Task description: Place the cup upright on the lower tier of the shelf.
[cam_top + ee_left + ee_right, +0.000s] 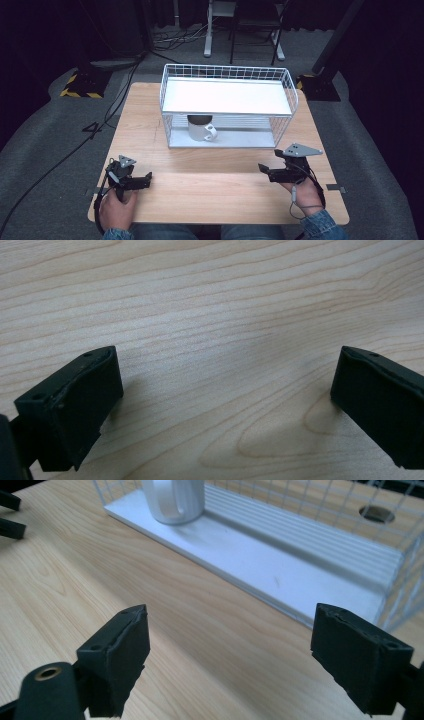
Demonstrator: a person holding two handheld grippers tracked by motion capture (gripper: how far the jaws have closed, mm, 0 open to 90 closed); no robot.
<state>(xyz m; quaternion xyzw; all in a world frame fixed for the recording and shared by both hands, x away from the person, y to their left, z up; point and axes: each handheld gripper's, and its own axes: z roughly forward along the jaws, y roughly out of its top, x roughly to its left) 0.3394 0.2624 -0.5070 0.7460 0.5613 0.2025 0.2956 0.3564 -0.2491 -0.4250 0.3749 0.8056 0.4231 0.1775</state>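
A white mug [202, 131] stands upright on the lower shelf of a white wire rack [227, 96] at the middle of the wooden table [150, 120]. Its handle faces the front right. My left gripper [146, 180] rests open near the front left of the table, jaws pointing right. In its own view the left gripper [227, 365] has bare wood between its jaws. My right gripper [266, 172] is open at the front right, pointing left, in front of the rack. In the right gripper view, that gripper [230, 617] holds nothing and the mug [175, 500] sits far off at the top.
The rack's lower shelf [280, 565] is open toward me, with wire mesh walls at its sides and back. The upper shelf [225, 95] holds nothing. Cables [65, 155] run over the grey floor to the left. Chair and stand legs [240, 35] are behind the table.
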